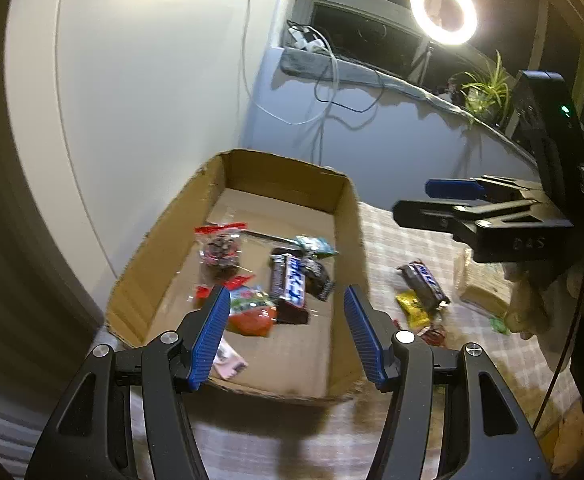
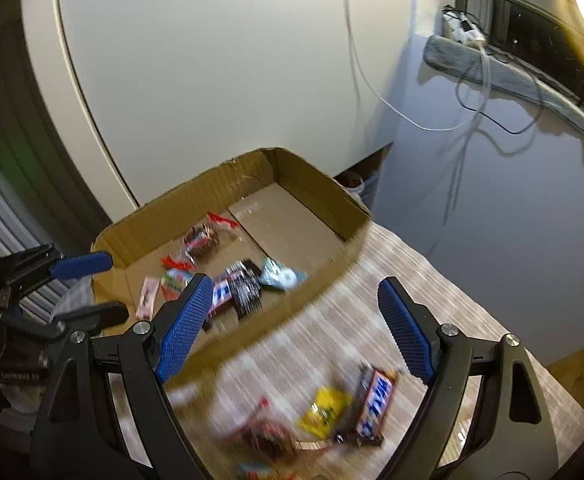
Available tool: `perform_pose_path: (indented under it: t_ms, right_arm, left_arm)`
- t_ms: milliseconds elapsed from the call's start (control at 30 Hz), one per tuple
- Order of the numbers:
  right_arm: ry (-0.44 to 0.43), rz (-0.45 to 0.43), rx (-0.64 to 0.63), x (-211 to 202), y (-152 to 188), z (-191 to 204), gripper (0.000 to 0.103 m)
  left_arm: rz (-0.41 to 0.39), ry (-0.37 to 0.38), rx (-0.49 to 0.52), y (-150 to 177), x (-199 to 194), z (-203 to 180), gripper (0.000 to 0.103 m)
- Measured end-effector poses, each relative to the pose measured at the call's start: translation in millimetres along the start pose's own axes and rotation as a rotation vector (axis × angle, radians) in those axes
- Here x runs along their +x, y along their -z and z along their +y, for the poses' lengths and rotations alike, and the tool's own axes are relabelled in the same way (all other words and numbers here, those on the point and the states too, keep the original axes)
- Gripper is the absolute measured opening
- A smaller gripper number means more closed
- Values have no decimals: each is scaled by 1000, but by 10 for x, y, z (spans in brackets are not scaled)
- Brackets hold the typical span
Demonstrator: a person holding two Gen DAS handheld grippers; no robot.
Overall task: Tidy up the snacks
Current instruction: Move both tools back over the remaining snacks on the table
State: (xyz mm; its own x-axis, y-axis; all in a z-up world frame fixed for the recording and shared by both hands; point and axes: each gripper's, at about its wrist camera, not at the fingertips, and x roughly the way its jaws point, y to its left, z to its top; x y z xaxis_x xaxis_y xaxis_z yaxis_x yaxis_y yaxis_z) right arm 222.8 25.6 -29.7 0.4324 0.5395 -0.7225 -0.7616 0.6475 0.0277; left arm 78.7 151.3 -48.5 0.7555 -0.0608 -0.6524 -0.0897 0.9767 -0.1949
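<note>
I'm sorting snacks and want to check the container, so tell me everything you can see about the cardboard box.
The cardboard box is a shallow, open-topped tray of plain brown corrugated card with low walls and rough, torn-looking top edges. It sits flat on a checked cloth, near a pale wall. Its floor shows a seam down the middle with clear tape. Several wrapped snacks lie loose inside toward the near end, including a Snickers bar; the far end is bare. Neither gripper touches it.
</note>
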Motion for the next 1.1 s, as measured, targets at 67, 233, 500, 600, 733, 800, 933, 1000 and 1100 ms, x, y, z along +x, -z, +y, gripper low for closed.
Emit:
perform_pose_path:
  t_ms: [67, 233, 500, 600, 733, 800, 933, 1000, 1100]
  right_arm:
    - [4, -3, 5, -121, 107, -47, 87]
    - [22, -1, 25, -422, 439, -182, 87]
    - [56, 37, 59, -759, 1064, -322, 87]
    - [63, 60, 62, -810, 1280, -325, 87]
    - [68, 91, 62, -829, 1531, -304, 87]
    - [61, 106, 69, -824, 1655, -300, 87]
    - [50, 129, 77, -802, 1846, -301, 87]
    - [38, 140, 81, -785, 1915, -306, 87]
    - [29, 151, 89, -754, 1986, -302, 77]
  left_arm:
    - [0, 9, 8, 24, -21, -77, 59]
    - [7, 36, 30, 86, -62, -288, 59]
    - [29, 92, 68, 217, -77, -659, 59]
    - [48, 116, 81, 281, -38, -799, 59]
    - [84, 147, 103, 389, 32, -980, 59]
    - [106, 159, 111, 447, 85, -1059, 59]
    - [149, 179, 120, 560, 184, -1182, 59]
    - [166, 182, 129, 610, 229, -1240, 59]
    - [193, 180, 147, 673, 324, -1327, 59]
